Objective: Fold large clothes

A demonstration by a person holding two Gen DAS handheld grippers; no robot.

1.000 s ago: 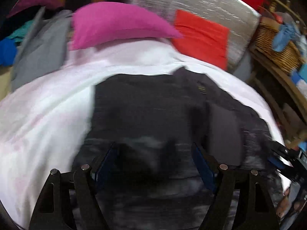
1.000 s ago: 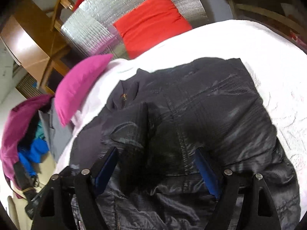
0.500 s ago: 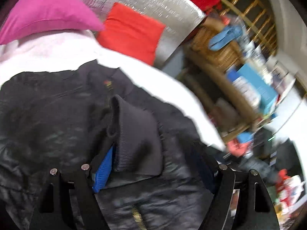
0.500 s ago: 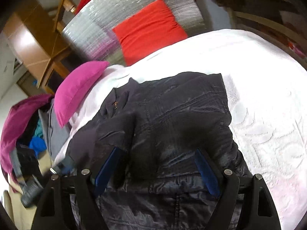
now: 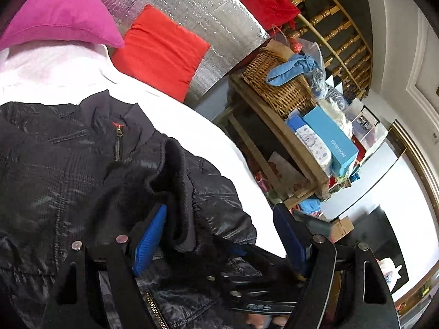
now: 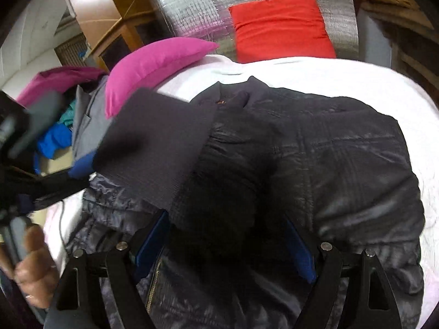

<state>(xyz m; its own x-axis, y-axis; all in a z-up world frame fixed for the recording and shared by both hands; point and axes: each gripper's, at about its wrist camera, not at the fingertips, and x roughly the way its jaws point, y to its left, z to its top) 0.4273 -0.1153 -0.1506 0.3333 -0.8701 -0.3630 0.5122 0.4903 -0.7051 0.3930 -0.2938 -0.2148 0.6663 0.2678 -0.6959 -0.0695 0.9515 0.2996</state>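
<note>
Since the earlier frame, our left gripper [image 5: 219,233] has swung toward the bedside shelf, and the ribbed cuff [image 5: 175,192] now drapes over its left blue pad [image 5: 149,242]. Its jaws stand wide; the cuff lies against one pad only, and the other pad is free. Our right gripper [image 6: 225,246] likewise has its jaws spread, hovering over dark fabric with nothing pressed between the pads. We count one jacket [image 6: 315,170], one sleeve lifted across its front, and two grippers. The jacket lies flat on the white bed cover [image 6: 343,79], its long axis running from our grippers toward the headboard, with the collar [image 5: 115,109] and zip pull pointing at the pillows. Beyond it we count two pillows: one magenta pillow [image 6: 153,63] and one red pillow [image 6: 279,27], both against the silver quilted headboard [image 6: 192,5]. One wicker basket [image 5: 277,82] sits on the wooden shelf [image 5: 299,148] beside the bed.
</note>
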